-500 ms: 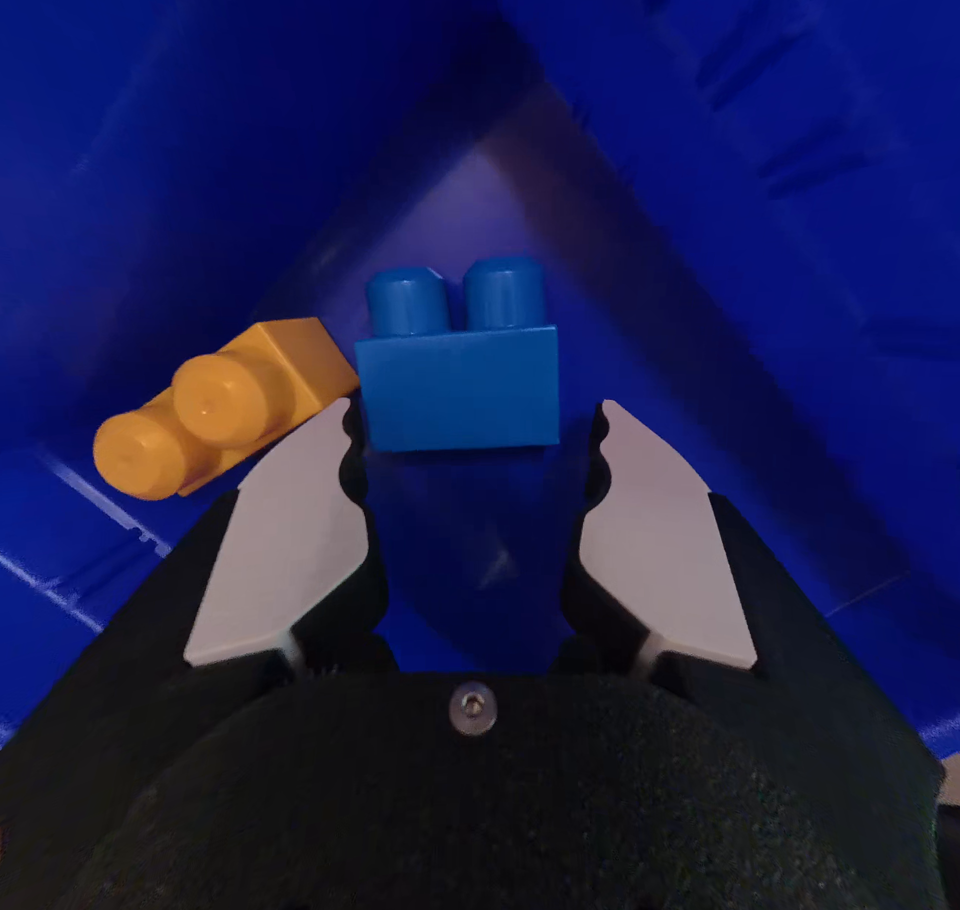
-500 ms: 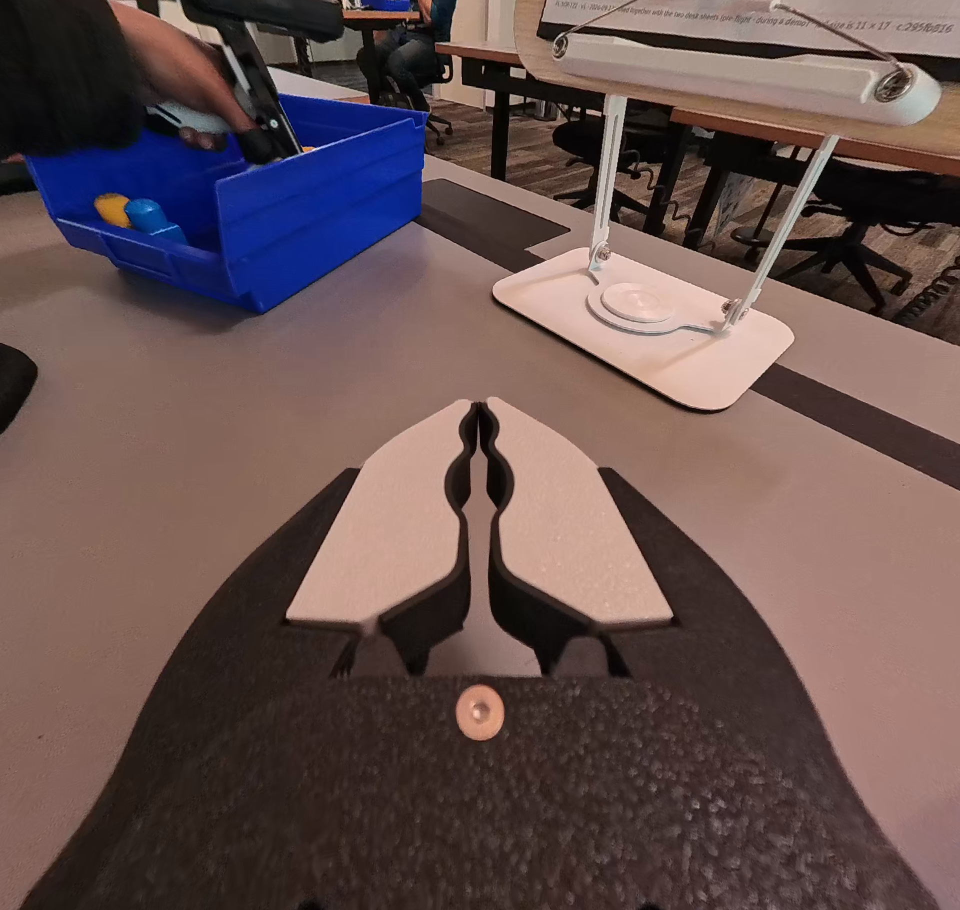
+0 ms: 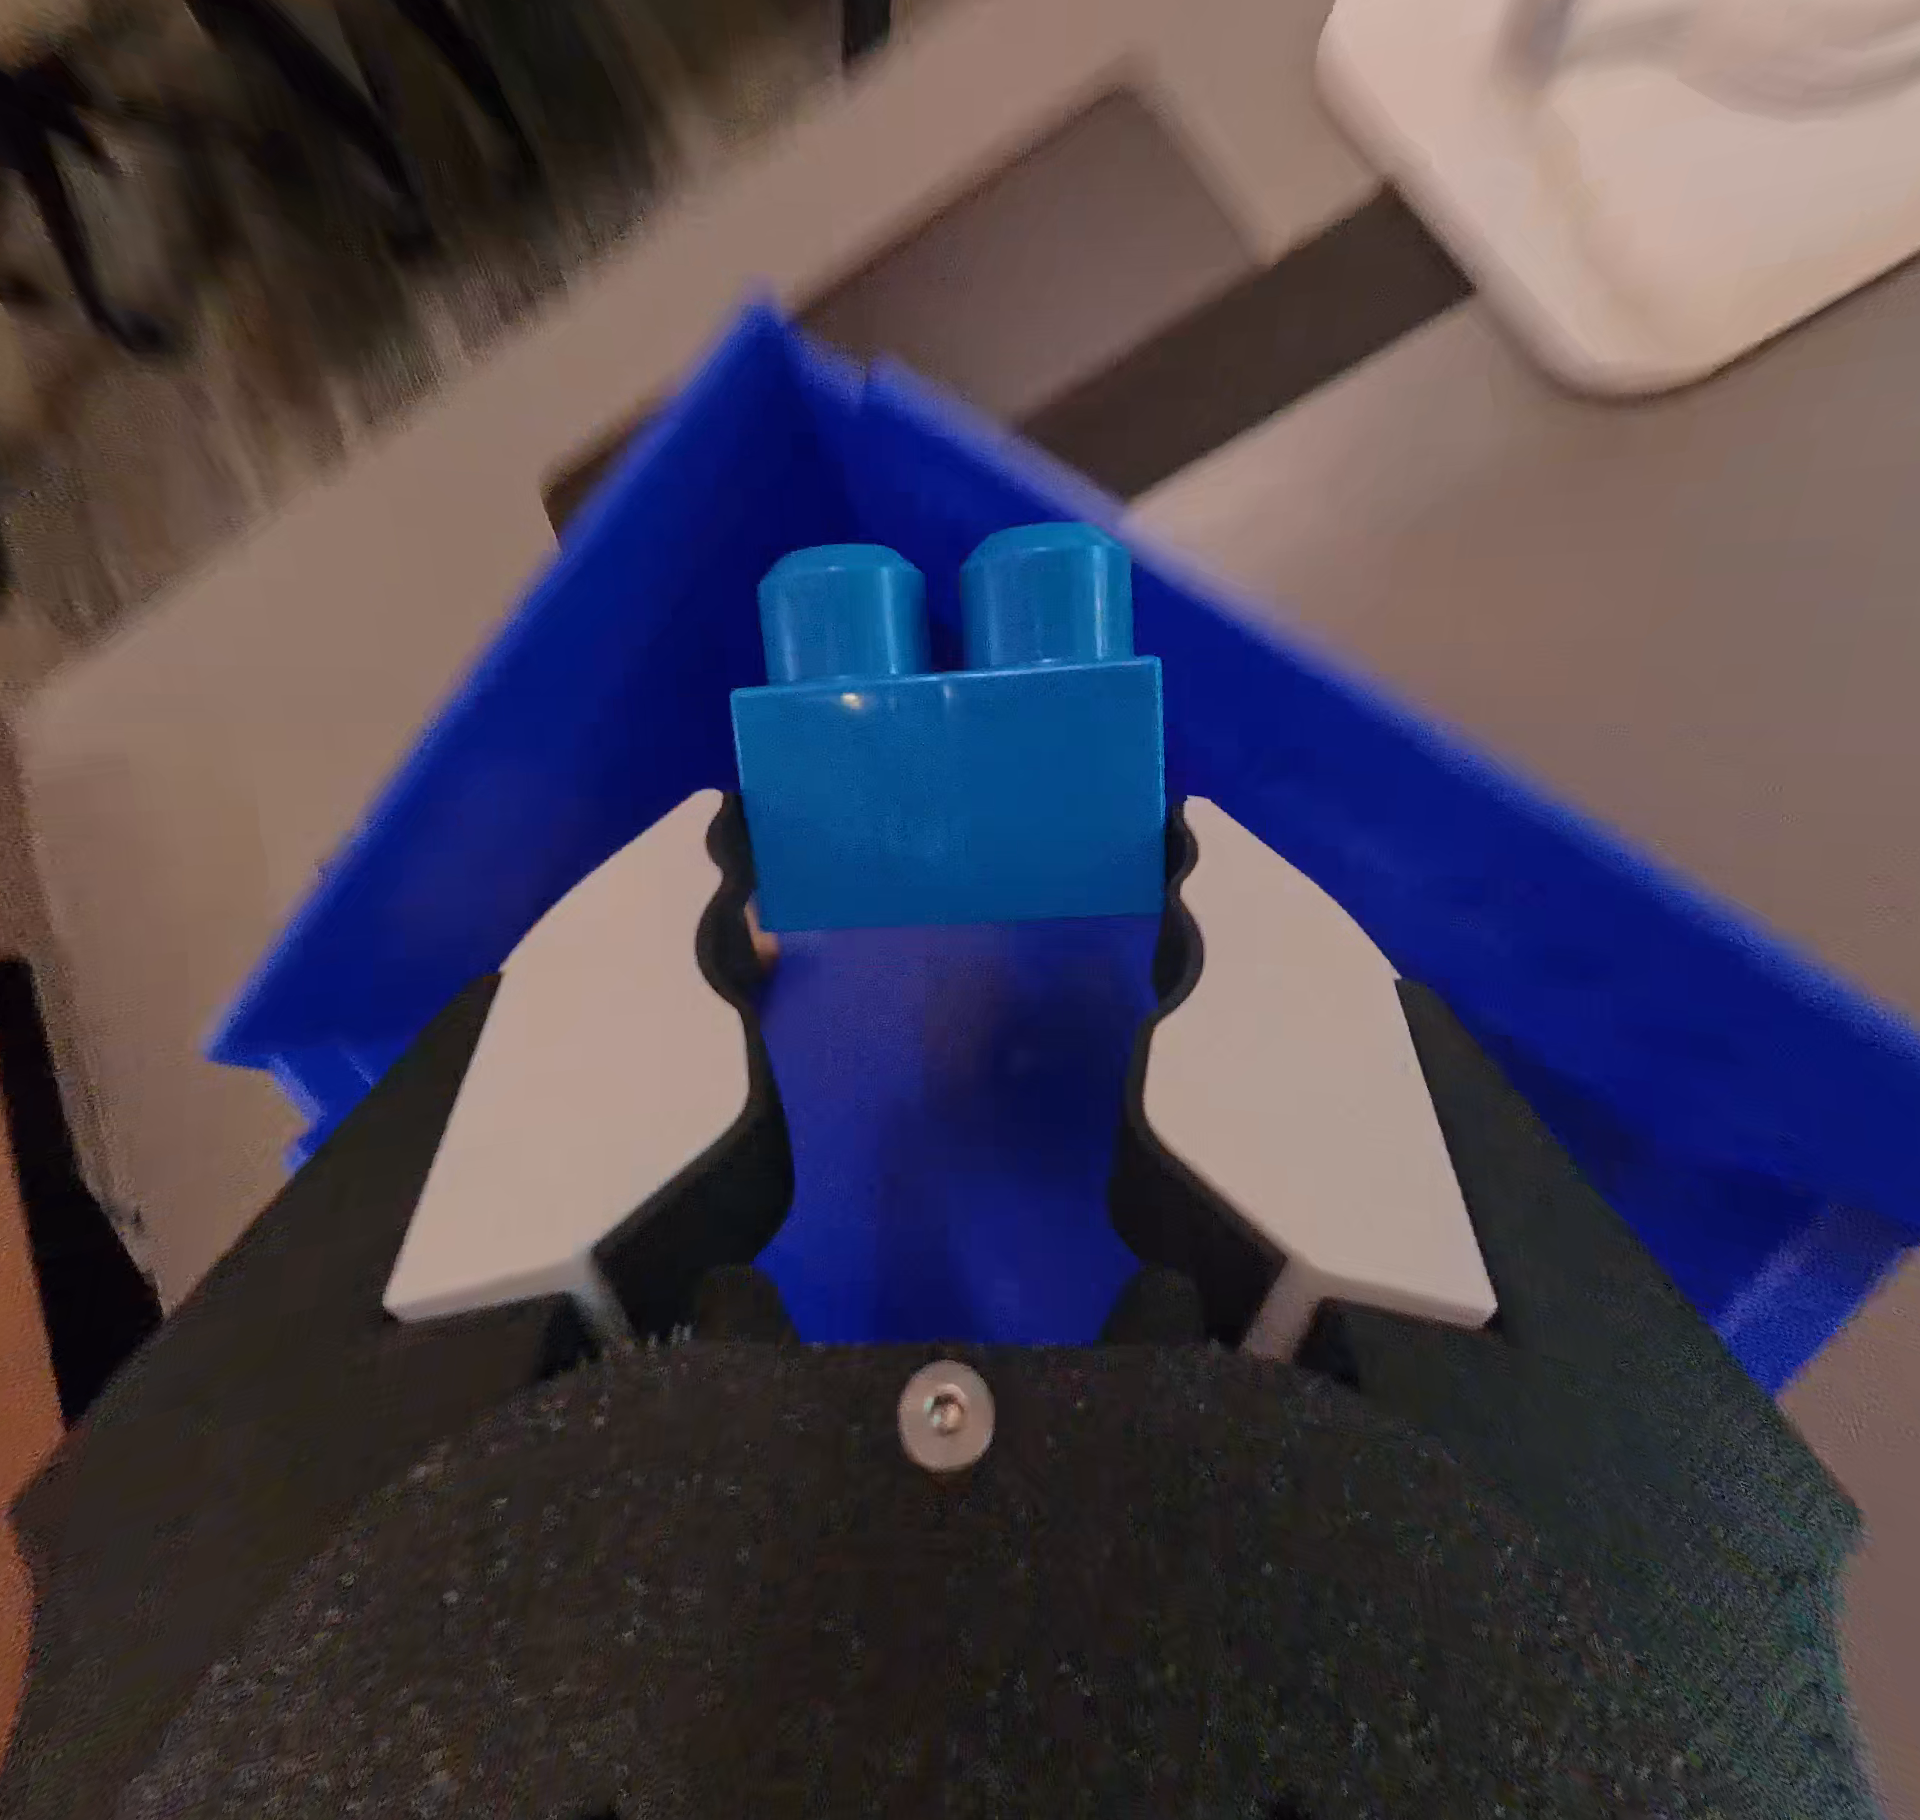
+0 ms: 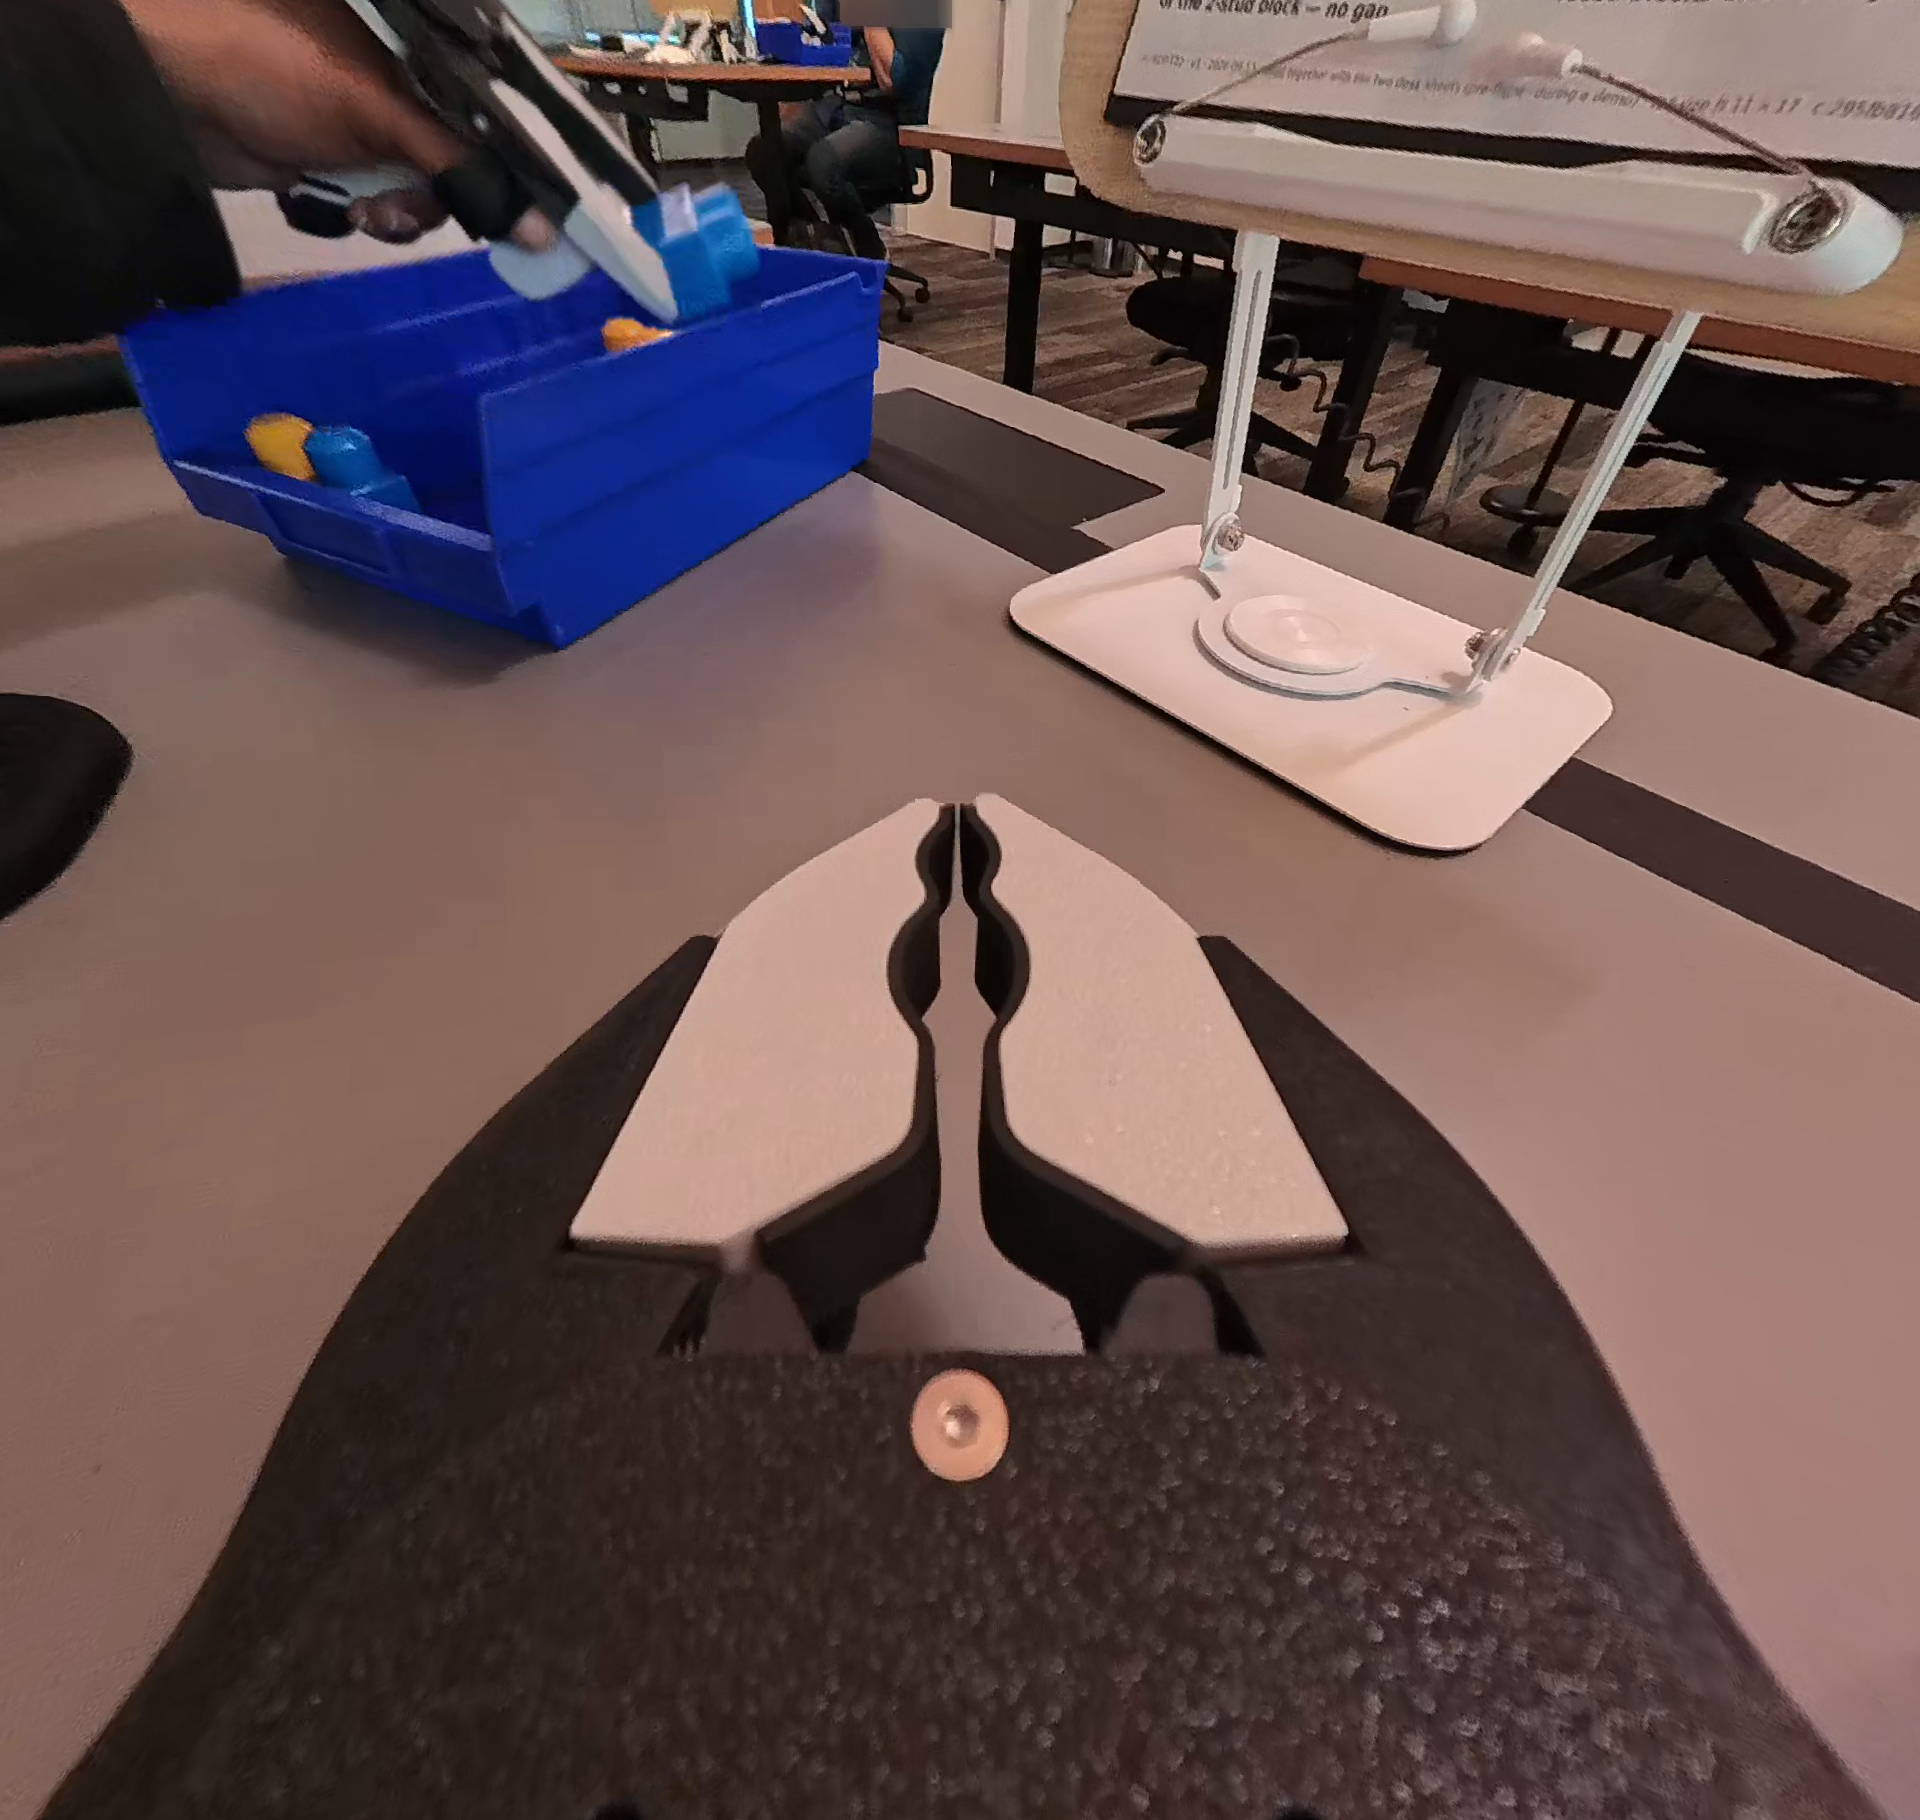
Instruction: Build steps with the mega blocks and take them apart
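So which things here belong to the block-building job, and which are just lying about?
Part of the job:
- blue two-stud block, held in the left gripper
- blue bin
- yellow and blue blocks at the bin's front, yellow block farther back
- right gripper, jaws shut, empty

Lying about:
- white stand holding a printed sheet
- grey table
- office chairs

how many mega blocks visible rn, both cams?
4. A blue two-stud block in the left gripper above the blue bin; in the bin, an orange and a blue block at the front, an orange one behind. Walls may hide more.
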`<state>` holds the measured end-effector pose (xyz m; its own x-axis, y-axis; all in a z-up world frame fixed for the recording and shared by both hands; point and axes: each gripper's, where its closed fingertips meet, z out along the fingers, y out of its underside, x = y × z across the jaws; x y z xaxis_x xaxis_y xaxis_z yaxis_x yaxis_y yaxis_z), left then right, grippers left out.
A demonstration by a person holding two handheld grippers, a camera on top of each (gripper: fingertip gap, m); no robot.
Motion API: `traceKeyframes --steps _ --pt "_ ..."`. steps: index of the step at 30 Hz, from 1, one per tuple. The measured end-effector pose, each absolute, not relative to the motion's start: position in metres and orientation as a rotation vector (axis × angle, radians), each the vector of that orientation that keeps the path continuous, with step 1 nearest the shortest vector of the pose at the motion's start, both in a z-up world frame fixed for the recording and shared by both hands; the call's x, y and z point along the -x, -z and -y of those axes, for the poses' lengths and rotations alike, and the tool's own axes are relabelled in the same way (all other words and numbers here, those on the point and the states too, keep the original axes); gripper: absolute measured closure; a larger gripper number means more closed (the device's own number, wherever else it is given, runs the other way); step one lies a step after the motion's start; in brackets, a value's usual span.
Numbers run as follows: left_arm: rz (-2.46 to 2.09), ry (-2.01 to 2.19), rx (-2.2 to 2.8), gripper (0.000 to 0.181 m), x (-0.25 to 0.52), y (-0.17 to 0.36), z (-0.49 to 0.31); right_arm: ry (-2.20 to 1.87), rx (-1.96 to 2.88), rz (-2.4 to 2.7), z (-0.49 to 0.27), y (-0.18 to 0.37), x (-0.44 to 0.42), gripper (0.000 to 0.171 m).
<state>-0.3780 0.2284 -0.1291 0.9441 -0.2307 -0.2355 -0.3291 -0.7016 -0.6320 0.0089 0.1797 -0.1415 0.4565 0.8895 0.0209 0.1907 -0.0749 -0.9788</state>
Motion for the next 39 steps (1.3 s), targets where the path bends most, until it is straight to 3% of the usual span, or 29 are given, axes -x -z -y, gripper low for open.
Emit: traceKeyframes --steps 4,8,13,19,22,26,34,39 --pt "-0.520 -0.240 1.978 0.105 0.302 0.054 -0.212 -0.884 1.539 0.943 -0.170 0.130 -0.003 0.162" --pt "-0.630 -0.207 1.707 0.105 0.207 0.027 -0.177 -0.992 1.508 0.927 -0.157 0.118 0.003 0.147" --pt "-0.678 -0.179 1.555 0.106 0.121 0.056 -0.147 -1.127 1.481 0.911 -0.137 0.103 0.013 0.127" --pt "-0.819 -0.287 1.488 0.106 0.070 0.107 -0.135 -1.219 1.486 0.914 -0.117 0.095 0.028 0.117" --pt "-0.879 -0.314 1.469 0.106 0.055 0.119 -0.130 -1.238 1.533 0.913 -0.115 0.103 0.032 0.119" --pt "-0.927 -0.345 1.428 0.106 0.044 0.122 -0.124 -1.233 1.592 0.957 -0.113 0.116 0.035 0.135" --pt "-0.965 -0.112 1.489 0.110 0.042 0.127 -0.119 -1.095 1.604 1.157 -0.131 0.119 0.009 0.138" --pt "-0.790 0.171 1.569 0.129 0.064 0.110 -0.123 -0.802 1.526 1.592 -0.124 0.151 -0.023 0.138"
